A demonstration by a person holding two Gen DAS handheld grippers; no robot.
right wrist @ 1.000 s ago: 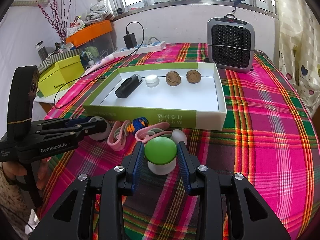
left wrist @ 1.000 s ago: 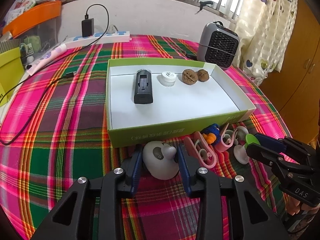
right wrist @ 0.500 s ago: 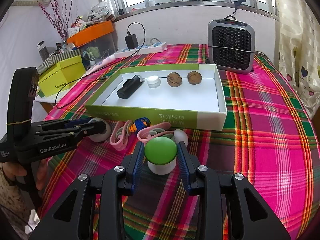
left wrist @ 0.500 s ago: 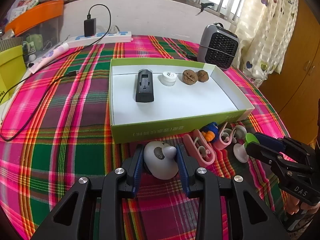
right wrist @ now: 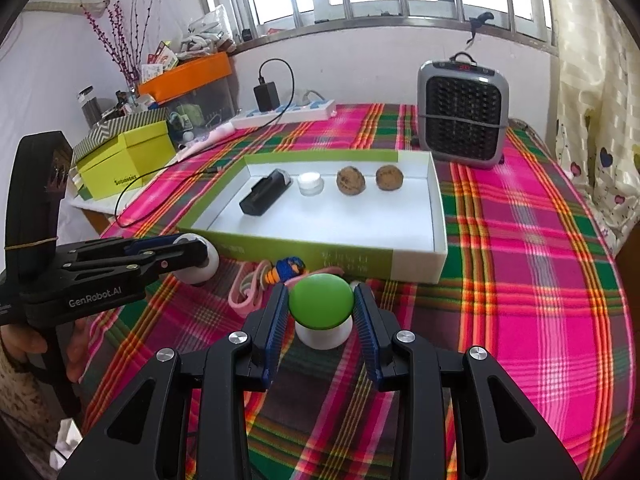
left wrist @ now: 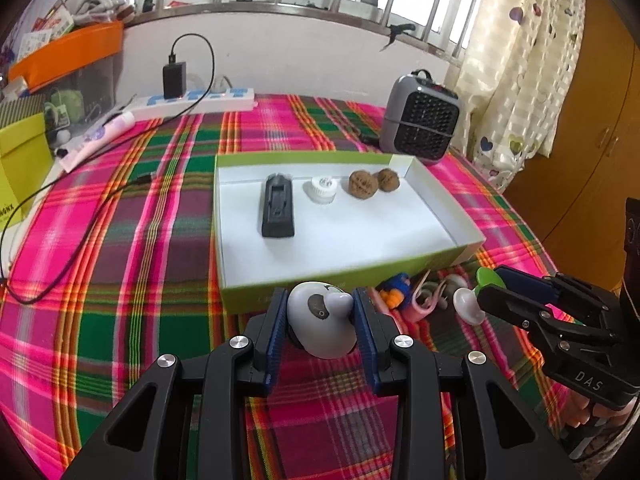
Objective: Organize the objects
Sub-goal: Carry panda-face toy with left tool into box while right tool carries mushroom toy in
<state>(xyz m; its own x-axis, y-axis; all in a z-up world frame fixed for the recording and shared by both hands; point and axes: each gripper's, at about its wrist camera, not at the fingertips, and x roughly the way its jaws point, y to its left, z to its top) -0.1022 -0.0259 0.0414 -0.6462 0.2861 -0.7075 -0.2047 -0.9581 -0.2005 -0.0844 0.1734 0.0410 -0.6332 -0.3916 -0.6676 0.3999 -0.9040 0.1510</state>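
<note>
Only right wrist view shows yellow-green box [right wrist: 124,160].

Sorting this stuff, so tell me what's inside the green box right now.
Inside the green box: a black charger, a small white jar and two walnuts. Its near wall hides a strip of floor.

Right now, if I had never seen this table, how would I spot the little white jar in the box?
Find the shallow green-sided box on the plaid tablecloth. Four things stand in a row along its far wall. The little white jar is second from the left, between the black rectangular charger and two brown walnuts: the only round white thing inside.
</note>
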